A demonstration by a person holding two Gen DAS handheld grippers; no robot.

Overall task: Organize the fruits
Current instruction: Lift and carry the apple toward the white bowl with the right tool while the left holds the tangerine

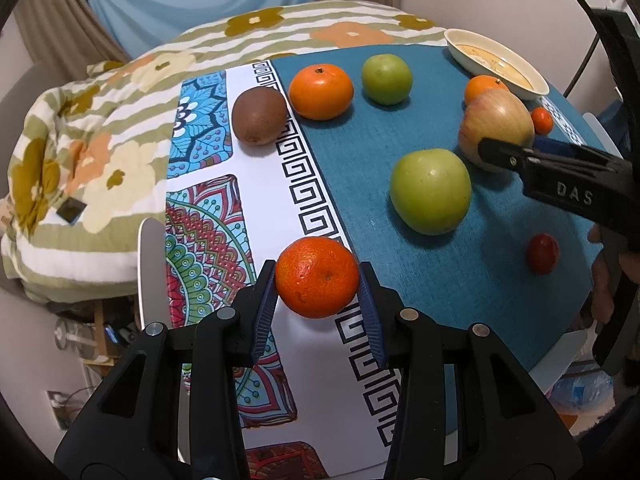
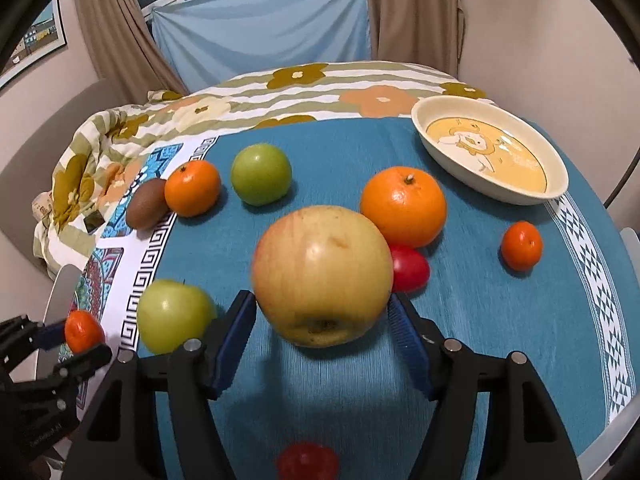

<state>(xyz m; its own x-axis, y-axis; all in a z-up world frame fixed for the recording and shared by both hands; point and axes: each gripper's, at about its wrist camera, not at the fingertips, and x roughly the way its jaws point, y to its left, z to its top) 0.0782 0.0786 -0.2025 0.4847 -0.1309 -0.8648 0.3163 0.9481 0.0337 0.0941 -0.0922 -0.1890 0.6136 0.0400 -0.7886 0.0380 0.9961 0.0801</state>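
- The table (image 2: 500, 340) has a blue cloth on top, and both grippers hang over it, pointing down at the fruit.
- The bowl (image 2: 554, 188) is cream with a yellow picture inside. It sits far ahead of the right gripper, off to its right.
- The big yellow apple (image 2: 322, 276) is squeezed between the blue pads of the right gripper (image 2: 322, 320). One pad is on each side of it, so this gripper is holding the apple.
- A green apple (image 1: 430, 192) sits ahead of the left gripper and to its right, just beside the big yellow apple.
- Another green apple (image 1: 386, 78) sits farther ahead, well apart from both grippers.
- An orange (image 2: 403, 206) sits just behind the big yellow apple, a bit to the right.
- The small orange (image 1: 317, 277) is squeezed between the pads of the left gripper (image 1: 318, 280). This gripper is holding it, with its jaws set narrow.
- Another small orange (image 1: 321, 91) and a brown kiwi (image 1: 259, 116) sit side by side, far ahead of the left gripper.
- A tiny orange (image 2: 522, 246) sits ahead of the right gripper, to its right.
- A red tomato (image 2: 410, 270) peeks out from behind the big yellow apple, right by the right pad.
- Another red tomato (image 2: 307, 462) lies under the right gripper, blurry.
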